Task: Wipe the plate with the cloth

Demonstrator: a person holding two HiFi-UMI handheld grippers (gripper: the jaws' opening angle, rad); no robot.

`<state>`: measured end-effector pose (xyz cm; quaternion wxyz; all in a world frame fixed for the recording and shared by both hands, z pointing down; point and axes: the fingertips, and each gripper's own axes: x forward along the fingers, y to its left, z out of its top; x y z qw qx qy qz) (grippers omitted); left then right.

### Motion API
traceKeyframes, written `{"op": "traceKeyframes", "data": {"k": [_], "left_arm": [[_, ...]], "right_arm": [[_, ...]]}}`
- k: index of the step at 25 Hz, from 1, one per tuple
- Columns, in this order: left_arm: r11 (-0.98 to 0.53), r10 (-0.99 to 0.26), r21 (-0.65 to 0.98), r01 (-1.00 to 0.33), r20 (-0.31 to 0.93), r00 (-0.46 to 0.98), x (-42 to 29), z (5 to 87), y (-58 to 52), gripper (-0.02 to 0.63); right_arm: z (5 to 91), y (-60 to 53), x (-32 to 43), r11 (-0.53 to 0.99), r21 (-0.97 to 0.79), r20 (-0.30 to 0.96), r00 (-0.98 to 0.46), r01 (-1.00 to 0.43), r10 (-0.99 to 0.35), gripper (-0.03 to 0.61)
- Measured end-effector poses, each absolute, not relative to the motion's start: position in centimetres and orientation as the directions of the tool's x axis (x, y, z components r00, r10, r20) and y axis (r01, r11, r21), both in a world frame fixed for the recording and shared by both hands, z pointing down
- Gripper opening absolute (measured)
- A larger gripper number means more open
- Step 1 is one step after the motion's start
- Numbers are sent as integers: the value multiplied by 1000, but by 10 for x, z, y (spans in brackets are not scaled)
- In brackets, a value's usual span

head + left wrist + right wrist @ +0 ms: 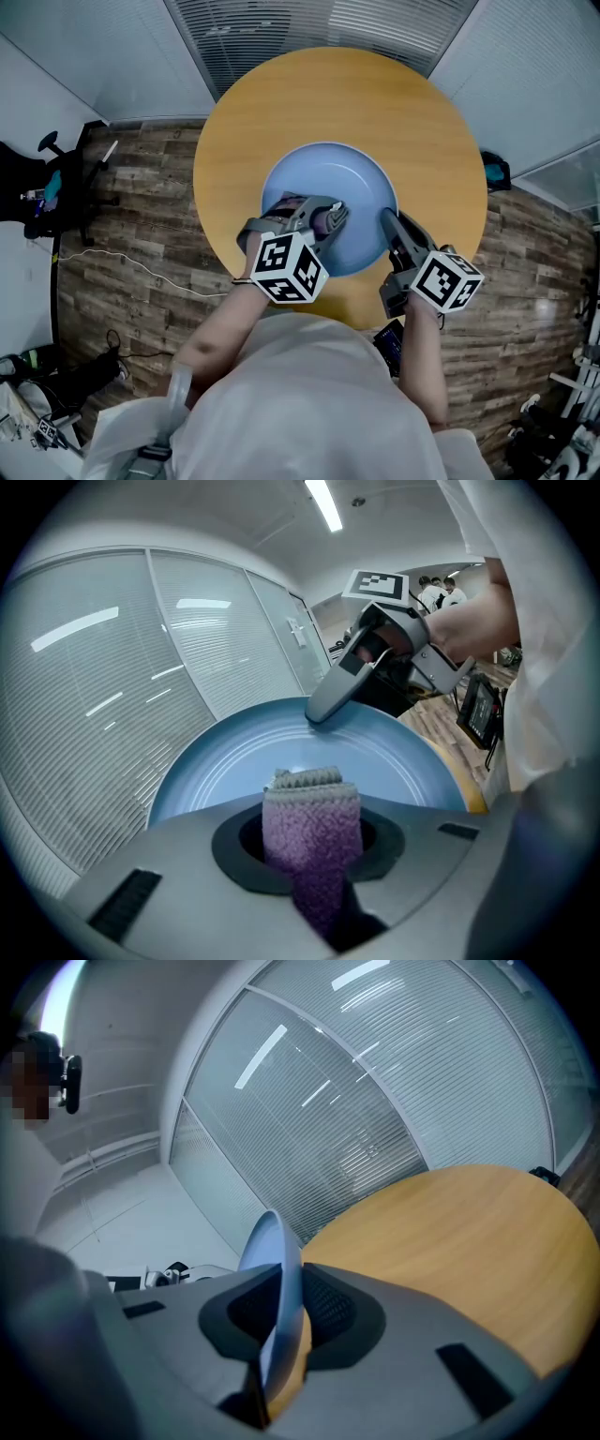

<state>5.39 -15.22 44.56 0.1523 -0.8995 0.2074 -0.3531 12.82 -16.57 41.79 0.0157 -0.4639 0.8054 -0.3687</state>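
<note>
Round wooden counter [281, 112] – left claw [330, 217] pinching the cloth [335, 219] on the plate [328, 169], right claw [387, 218] clamped on its 4 o'clock rim.

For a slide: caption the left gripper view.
Left gripper holds purple cloth over blue plate; right gripper clamps its rim.
</note>
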Motion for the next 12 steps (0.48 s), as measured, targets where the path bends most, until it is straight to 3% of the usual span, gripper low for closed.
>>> {"op": "traceKeyframes", "data": {"k": [12], "left_arm": [[-881,-465,-348,-320,519,718,46,441,-156,81]], "right_arm": [[414,-163,140,297,-602,306,-557,-742,-772,63]]}}
